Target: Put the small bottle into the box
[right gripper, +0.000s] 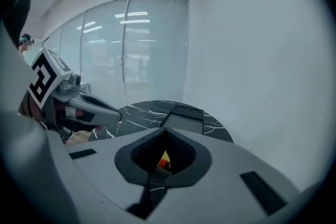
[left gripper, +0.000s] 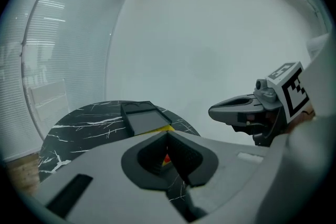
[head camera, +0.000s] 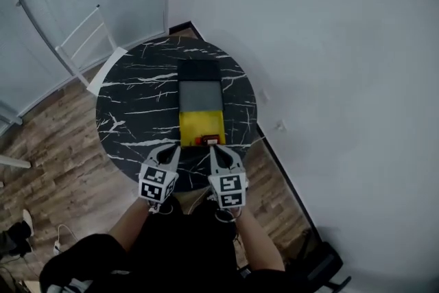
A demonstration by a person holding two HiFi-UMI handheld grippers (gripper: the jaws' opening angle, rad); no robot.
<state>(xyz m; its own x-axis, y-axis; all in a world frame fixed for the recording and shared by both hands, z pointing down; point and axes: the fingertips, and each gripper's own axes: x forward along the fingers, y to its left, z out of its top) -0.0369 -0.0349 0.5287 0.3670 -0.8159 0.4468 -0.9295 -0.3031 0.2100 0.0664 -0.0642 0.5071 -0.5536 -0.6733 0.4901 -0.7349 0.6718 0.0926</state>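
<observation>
A long box point(head camera: 199, 94) lies on the round black marble table point(head camera: 137, 99): a black part at the far end, a grey middle, a yellow near end point(head camera: 199, 123). A small red thing point(head camera: 208, 141) sits at the yellow end's near edge; whether it is the bottle I cannot tell. My left gripper point(head camera: 176, 148) and right gripper point(head camera: 213, 149) hover side by side over the table's near edge, just short of the box. Both are shut with nothing held. The left gripper view shows its jaws point(left gripper: 168, 135) meeting, with the red thing point(left gripper: 166, 159) seen through the gap behind the tips. The right gripper's jaws point(right gripper: 167, 131) meet likewise.
A white chair point(head camera: 89, 44) stands at the table's far left, by a glass wall. A white wall runs close along the table's right side, with a socket point(head camera: 280, 125) low on it. Wood floor surrounds the table.
</observation>
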